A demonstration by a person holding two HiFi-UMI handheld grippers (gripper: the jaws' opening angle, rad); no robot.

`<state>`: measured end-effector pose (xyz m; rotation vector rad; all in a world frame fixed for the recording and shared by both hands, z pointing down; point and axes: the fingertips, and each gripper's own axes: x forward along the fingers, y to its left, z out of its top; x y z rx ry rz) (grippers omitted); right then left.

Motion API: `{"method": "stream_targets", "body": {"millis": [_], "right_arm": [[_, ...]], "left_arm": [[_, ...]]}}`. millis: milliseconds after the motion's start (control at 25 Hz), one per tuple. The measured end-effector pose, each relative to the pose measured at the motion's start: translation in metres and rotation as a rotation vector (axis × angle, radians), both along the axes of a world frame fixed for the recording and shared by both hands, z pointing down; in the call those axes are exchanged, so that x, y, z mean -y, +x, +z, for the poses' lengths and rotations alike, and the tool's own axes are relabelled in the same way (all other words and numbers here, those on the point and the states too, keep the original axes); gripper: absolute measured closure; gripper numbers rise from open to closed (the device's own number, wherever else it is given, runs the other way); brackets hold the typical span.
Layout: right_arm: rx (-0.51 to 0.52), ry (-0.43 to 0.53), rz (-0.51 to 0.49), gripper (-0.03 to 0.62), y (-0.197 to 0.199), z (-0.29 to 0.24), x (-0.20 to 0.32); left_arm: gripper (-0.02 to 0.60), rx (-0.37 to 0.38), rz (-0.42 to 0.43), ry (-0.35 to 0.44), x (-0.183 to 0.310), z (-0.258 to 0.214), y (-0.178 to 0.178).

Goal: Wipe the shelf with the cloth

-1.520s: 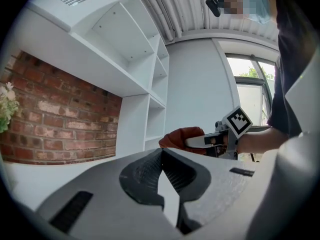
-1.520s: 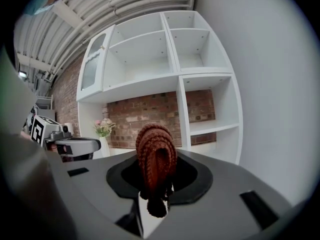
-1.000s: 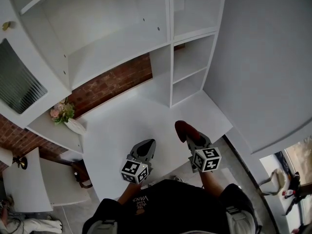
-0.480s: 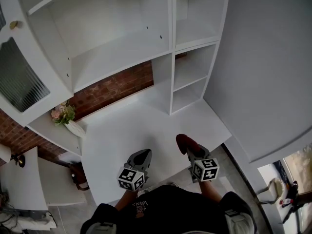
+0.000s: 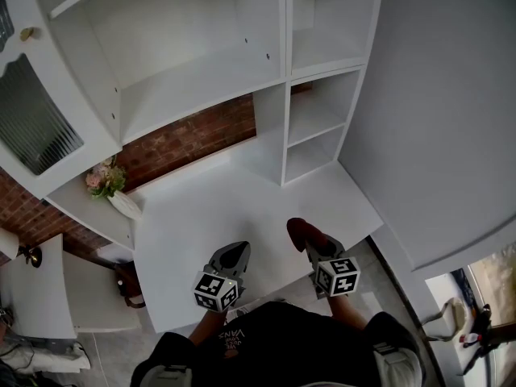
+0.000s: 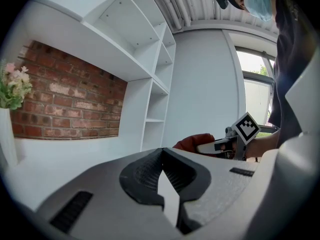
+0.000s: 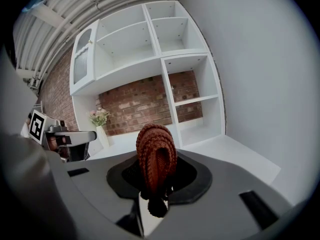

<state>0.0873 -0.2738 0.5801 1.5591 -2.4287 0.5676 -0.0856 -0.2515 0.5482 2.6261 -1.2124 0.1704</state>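
With left gripper [image 5: 234,255] pinched together on nothing above the near desktop [image 5: 201,208], leave wiping to the right. Grip firmly with right gripper [image 5: 316,244], jaws clamped on the rust-red knitted cloth [image 5: 298,227] near the desktop's near edge. Reach far to the low shelf [image 5: 310,158], press flat, sweep evenly.

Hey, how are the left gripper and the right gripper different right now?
The right gripper is shut on a rust-red knitted cloth; the left gripper is shut with nothing between its fingers. The right gripper reaches a little farther over the white desk than the left gripper. Both point toward the shelf unit from the desk's near edge.
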Motion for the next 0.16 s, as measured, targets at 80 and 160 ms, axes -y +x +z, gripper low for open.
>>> {"method": "stream_targets", "body": {"millis": [80,160], "right_arm": [[-0.002,0.005,-0.010,0.500,0.0007,-0.0016,0.0004],[-0.002,0.010,-0.017,0.500,0.0023,-0.0035,0.0011]], "left_arm": [[0.575,0.001,0.000,0.000,-0.0009,-0.0002,0.0028],[0.575,0.002,0.000,0.002,-0.0014,-0.0004,0.0058]]}}
